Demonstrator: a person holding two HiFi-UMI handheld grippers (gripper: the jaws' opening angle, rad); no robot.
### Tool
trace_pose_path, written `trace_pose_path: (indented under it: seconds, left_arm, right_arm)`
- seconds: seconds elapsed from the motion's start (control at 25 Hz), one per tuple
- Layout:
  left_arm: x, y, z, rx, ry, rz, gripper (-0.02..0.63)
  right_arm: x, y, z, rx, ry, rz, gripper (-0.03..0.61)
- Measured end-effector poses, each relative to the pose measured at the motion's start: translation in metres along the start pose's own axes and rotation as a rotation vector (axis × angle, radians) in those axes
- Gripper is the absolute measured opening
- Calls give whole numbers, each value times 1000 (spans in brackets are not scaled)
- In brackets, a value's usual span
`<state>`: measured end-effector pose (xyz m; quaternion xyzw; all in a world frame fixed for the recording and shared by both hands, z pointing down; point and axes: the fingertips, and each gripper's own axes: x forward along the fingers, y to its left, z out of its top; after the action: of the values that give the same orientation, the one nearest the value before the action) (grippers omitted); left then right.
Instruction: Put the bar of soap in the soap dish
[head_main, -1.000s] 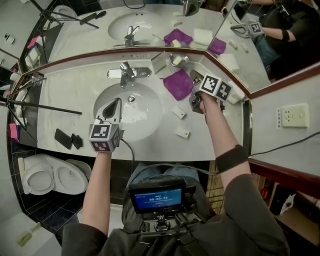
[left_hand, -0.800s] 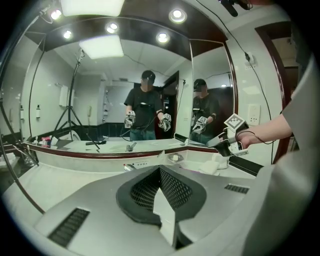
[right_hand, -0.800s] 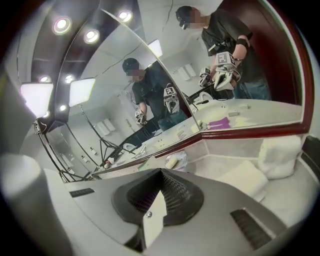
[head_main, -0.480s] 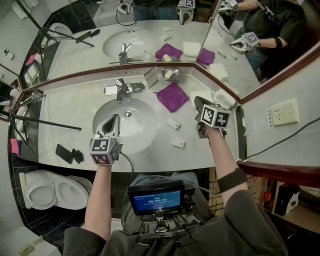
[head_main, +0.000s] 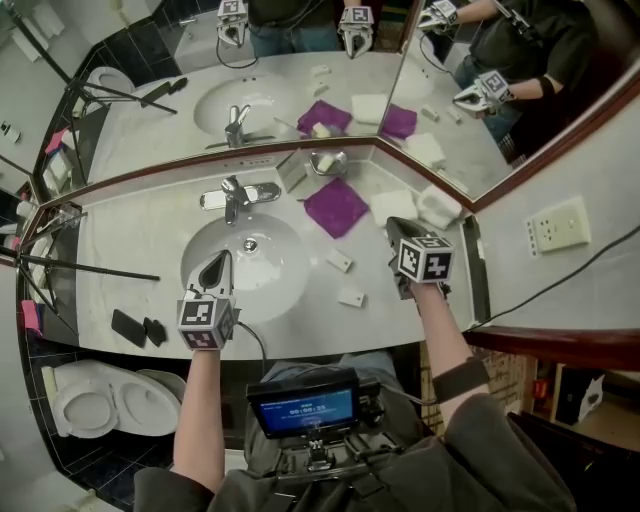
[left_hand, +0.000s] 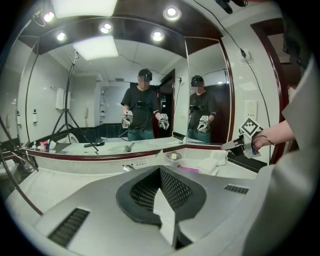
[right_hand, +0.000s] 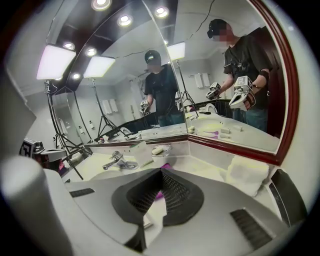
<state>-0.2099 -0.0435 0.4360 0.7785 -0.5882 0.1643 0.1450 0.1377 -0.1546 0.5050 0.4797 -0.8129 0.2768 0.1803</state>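
In the head view, the soap dish (head_main: 331, 168) sits at the back of the counter (head_main: 130, 230), upper centre of the frame. It is right of the faucet (head_main: 234, 196) and just above the purple cloth (head_main: 336, 206). A pale bar of soap (head_main: 322, 160) lies in the dish. The left gripper (head_main: 224, 262) hovers over the near rim of the sink (head_main: 270, 285), lower left. The right gripper (head_main: 395, 228) hangs right of centre, near the folded white towels (head_main: 438, 208) and well apart from the dish. Two small white boxes (head_main: 339, 260) lie between the grippers.

The left gripper view shows the left gripper (left_hand: 162, 197) with its jaws pressed together and nothing between them. The dish is small beyond them, at centre.

The right gripper view shows the right gripper (right_hand: 154, 200) also drawn together and empty. The dish and its bar (right_hand: 157, 150) are above the jaws, at centre.

With the soap lying in the dish, the placing step looks finished. The next move probably calls only for keeping both tools clear of the dish.
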Motion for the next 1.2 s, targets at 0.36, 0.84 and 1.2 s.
trace_pose_path:
  seconds: [0.36, 0.84, 1.2]
  left_arm:
    - [-7, -3, -4, -6, -16, -50, 0]
    - [-15, -7, 0, 29, -1, -61, 0]
    - [-7, -19, 7, 38, 36, -3, 0]
  right_arm:
    - [-19, 8, -17, 19, -4, -20, 6]
    - [-48, 20, -37, -24, 31, 3, 6]
    - [-33, 20, -47, -53, 31, 83, 6]
